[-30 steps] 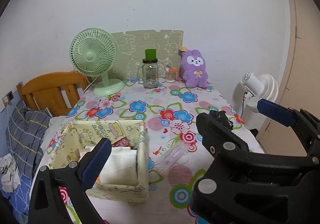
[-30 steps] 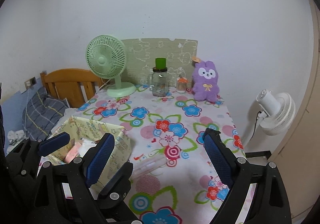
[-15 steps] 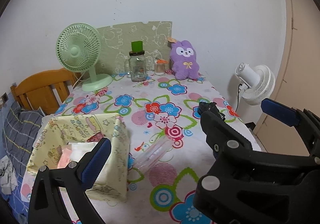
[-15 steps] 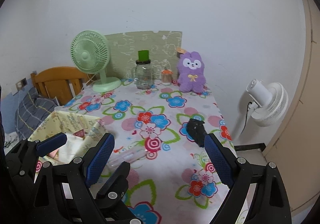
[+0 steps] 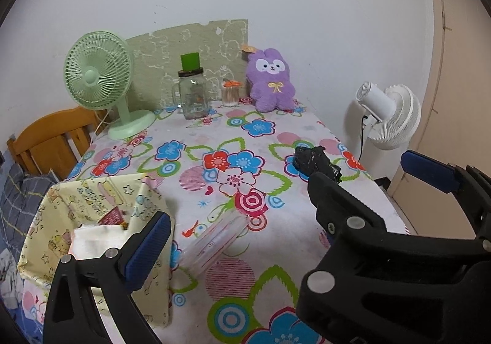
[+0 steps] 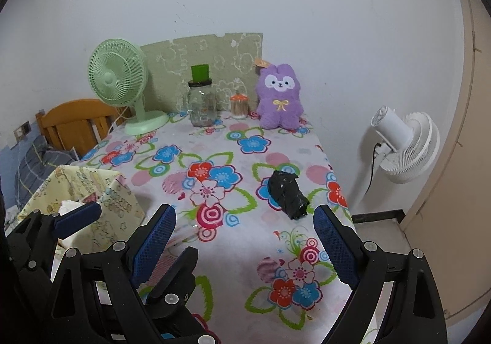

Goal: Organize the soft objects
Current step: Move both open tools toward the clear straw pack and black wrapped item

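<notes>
Crumpled black plastic bag lies on the flower-print tablecloth near its right edge, between both wide-open, empty grippers, right and left; yellow fabric bin sits left.

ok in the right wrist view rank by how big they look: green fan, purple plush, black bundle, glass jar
1. green fan
2. purple plush
3 and 4. glass jar and black bundle look about alike; the bundle lies nearer the camera, so I won't rank those two.
</notes>
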Demonstrator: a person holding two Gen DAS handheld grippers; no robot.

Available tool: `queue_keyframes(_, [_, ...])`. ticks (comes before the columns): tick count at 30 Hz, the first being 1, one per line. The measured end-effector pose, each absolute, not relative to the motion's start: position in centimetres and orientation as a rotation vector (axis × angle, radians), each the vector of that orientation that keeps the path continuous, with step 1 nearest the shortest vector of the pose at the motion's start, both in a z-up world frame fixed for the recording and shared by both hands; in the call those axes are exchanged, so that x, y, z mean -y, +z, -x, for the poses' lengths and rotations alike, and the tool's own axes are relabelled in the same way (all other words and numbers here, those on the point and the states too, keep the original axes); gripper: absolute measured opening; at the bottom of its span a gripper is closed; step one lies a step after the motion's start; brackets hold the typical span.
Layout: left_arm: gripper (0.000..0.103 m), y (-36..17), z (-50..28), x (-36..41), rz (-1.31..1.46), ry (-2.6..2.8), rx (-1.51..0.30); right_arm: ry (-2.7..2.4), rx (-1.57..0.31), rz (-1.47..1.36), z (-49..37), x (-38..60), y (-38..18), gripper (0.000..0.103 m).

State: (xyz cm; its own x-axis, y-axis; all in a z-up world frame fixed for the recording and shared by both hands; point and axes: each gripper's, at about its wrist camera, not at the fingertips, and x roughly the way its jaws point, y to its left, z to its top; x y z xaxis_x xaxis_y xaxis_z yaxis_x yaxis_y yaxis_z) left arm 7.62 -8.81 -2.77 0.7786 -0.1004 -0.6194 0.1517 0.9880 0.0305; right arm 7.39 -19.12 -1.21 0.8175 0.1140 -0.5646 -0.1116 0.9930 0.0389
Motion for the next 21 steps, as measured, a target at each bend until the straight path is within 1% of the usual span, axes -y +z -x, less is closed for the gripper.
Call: queue_keyframes(21, [0.100,-7.5,-12.1,9.8,-0.092,-0.149,-0.786,0.068,-0.740,-0.047,-11.7,20.2,-6.7,0.093])
